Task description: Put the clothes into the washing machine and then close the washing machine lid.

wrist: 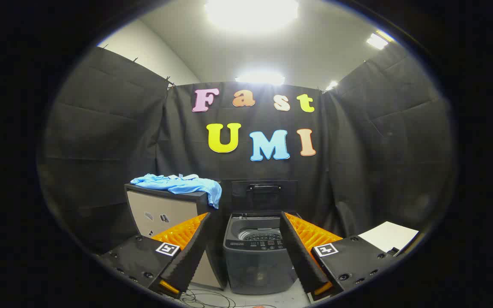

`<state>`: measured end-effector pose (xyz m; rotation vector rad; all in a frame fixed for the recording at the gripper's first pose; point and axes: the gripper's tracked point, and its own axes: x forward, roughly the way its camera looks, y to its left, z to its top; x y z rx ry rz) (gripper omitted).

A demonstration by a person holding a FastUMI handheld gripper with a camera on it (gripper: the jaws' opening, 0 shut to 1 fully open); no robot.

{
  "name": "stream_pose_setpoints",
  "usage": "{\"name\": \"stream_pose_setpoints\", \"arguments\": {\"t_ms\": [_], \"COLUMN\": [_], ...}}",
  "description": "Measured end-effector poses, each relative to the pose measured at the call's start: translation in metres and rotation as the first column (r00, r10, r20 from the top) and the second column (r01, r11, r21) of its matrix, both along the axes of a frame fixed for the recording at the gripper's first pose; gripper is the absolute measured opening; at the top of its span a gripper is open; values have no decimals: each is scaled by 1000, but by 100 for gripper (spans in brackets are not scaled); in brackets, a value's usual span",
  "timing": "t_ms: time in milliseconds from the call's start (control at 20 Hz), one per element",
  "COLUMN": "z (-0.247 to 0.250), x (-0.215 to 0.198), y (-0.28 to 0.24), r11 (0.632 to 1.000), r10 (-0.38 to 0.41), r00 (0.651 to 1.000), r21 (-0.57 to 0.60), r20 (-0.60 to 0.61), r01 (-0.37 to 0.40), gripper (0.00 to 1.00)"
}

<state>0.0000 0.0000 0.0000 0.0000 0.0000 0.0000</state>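
A small grey top-loading washing machine stands on the floor straight ahead, seen between my fingers. Its lid is raised upright at the back, and the drum is visible inside. A light blue garment lies crumpled on top of a low cabinet just left of the machine, one end hanging over the cabinet's right edge. My gripper is open and holds nothing, and it is some way back from both the machine and the garment.
Black cloth walls close the booth on three sides. A white flat surface lies beyond my right finger. Loose cables trail on the floor in front of the machine.
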Motion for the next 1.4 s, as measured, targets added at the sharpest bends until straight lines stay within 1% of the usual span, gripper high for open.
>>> {"name": "stream_pose_setpoints", "arguments": {"t_ms": [1050, 1300, 1400], "z": [-6, 5, 9], "x": [-2, 2, 7], "y": [0, 4, 10], "r11": [1000, 1000, 1000], "r10": [9, 12, 27], "r00": [1000, 1000, 999], "r21": [18, 17, 14], "r20": [-15, -12, -24], "r01": [-9, -12, -27], "gripper": [98, 98, 98]}}
